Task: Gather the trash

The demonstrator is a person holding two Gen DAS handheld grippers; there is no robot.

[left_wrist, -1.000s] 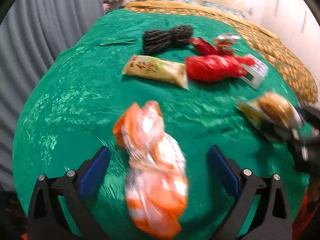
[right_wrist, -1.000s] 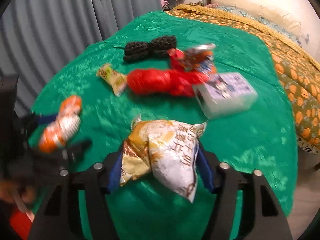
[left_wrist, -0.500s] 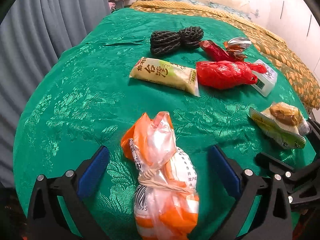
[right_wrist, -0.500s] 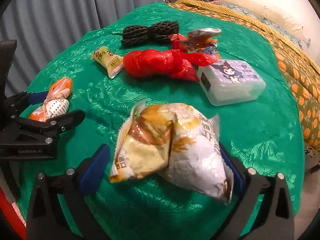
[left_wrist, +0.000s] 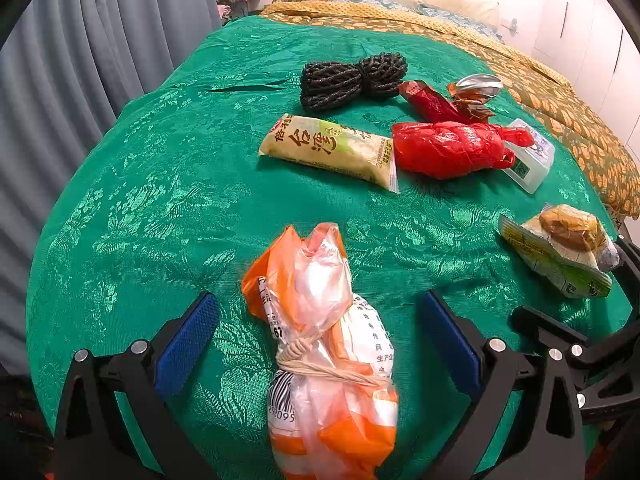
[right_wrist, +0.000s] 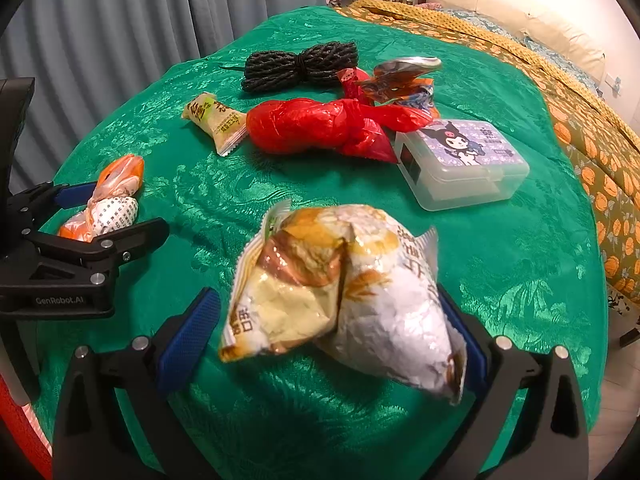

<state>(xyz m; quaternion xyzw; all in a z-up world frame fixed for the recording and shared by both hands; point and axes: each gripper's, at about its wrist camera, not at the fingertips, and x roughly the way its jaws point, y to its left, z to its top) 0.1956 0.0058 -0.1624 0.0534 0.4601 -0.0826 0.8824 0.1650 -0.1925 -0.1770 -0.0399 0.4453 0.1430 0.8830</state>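
The crumpled snack bag (right_wrist: 344, 300) lies on the green tabletop (right_wrist: 520, 260) between the right gripper (right_wrist: 324, 328)'s released fingers, the tied orange bag (left_wrist: 328, 344) between the left gripper (left_wrist: 320, 344)'s, so each should clench squarely mid-bag.

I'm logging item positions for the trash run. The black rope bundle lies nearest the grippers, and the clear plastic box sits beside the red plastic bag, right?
Not quite. The black rope bundle lies farthest from the grippers, as the right wrist view shows. The clear plastic box does sit beside the red plastic bag.
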